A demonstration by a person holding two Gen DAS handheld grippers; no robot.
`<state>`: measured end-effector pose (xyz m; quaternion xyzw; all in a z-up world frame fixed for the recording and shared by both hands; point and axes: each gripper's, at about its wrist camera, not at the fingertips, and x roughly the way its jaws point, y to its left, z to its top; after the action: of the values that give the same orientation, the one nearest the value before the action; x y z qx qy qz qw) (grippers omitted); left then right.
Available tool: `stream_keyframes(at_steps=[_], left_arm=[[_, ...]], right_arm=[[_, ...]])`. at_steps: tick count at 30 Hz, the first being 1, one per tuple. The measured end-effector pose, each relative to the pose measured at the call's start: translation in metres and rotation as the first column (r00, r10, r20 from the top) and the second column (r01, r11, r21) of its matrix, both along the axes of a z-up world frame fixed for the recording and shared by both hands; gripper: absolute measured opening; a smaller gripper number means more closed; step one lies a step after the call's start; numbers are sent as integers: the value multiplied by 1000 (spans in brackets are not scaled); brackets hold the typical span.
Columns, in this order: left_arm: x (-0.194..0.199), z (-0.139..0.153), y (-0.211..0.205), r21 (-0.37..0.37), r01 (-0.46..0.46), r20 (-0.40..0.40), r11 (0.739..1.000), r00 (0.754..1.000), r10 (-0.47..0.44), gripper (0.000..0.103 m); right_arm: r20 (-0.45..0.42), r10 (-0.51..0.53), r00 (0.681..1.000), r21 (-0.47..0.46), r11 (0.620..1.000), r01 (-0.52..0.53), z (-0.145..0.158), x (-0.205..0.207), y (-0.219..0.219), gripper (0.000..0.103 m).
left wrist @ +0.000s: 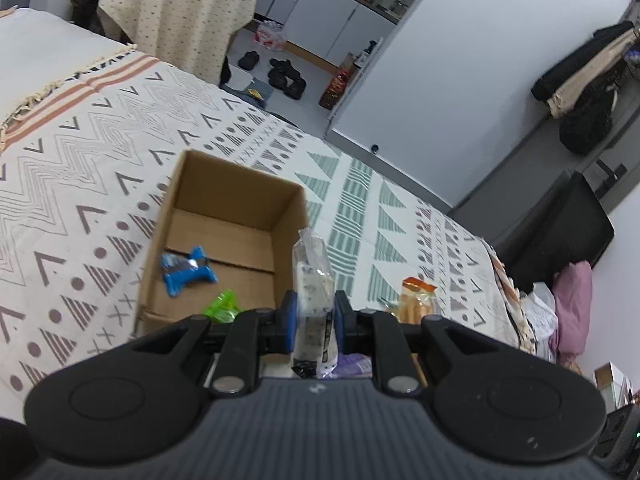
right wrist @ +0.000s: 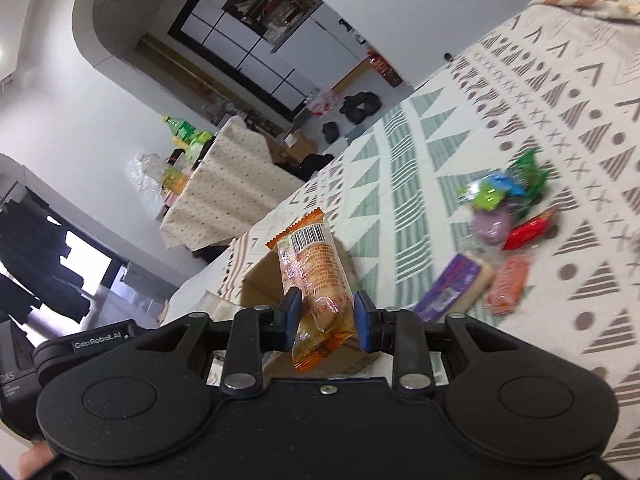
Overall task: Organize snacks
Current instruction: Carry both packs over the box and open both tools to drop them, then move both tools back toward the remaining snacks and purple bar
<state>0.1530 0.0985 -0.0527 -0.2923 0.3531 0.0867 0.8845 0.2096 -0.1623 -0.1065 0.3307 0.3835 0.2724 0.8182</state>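
A bed under a patterned cream blanket (left wrist: 256, 128) carries an open brown cardboard box (left wrist: 224, 216) holding a blue wrapped snack (left wrist: 186, 272). The left gripper (left wrist: 313, 320) has its jaws pinching a clear black-printed snack packet (left wrist: 314, 292) beside the box. The right gripper (right wrist: 327, 320) jaws pinch an orange wrapped cake packet (right wrist: 320, 280).

Left claw (left wrist: 313, 316) clamped shut on packet; right claw (right wrist: 327, 320) likewise.

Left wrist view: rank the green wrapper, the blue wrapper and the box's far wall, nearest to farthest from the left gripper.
From the left gripper:
1. Green wrapper, box's near end, just left.
2. Blue wrapper, mid-floor, further left.
3. Box's far wall, beyond both.
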Motion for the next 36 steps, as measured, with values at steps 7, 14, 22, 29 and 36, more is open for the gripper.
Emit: stream_keyframes(at_steps=[7,14,22,29,36], left_arm=[[5,-2,34,0,-31,6,1000,1000,31,17],[14,-15,58,4,-49,-6,999,999,49,17],[26,-31,74,1,-55,-27,999,998,55,17],[38,-43,78,-20,-37,-41,999,999,36,18],[45,-44,72,37,-5,-58,999,998,7,48]], right_arm=[[18,19,1000,-16,1000,-19,6,9,31,29],[63,52,997,-109,993,-45,11,16,75,29],[106,116,988,-284,955,-82,14,24,131,29],[136,130,982,-350,934,-75,14,32,152,29],[155,120,981,-399,916,-49,14,28,147,58]])
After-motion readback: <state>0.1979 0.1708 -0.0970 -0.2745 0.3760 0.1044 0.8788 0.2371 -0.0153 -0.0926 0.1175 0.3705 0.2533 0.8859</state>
